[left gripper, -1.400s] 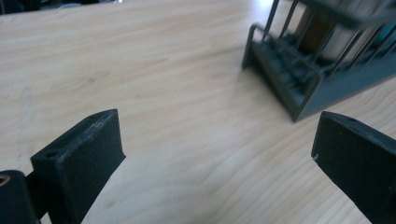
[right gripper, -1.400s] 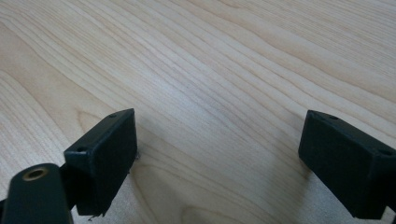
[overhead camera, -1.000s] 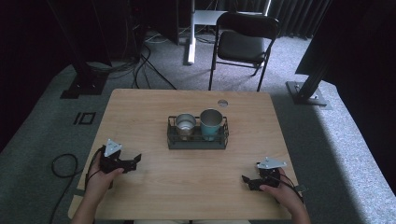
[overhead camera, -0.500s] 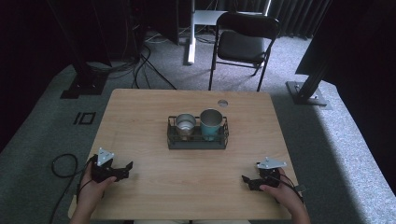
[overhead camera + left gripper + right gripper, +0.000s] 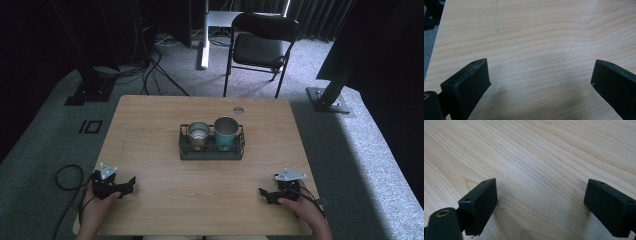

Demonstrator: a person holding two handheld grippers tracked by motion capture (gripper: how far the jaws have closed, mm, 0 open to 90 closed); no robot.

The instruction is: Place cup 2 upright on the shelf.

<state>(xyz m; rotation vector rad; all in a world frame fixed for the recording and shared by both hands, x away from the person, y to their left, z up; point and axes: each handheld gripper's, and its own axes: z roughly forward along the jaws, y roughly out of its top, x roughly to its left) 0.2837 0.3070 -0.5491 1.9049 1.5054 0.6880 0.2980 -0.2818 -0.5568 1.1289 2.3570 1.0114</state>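
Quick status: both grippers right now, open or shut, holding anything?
Left gripper: open, holding nothing, low over the light wooden table.
Right gripper: open, holding nothing, low over the same table.

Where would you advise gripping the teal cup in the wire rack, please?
Probably by the rim of the teal cup, coming from above: it stands upright and open-topped, while the wire rack fences its lower wall and the steel cup crowds its left side.

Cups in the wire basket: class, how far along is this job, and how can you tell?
Barely begun. Both cups, the silver cup and teal cup, stand in the basket. The left tongs and right tongs rest open and empty near the table's front edge. All handling remains.
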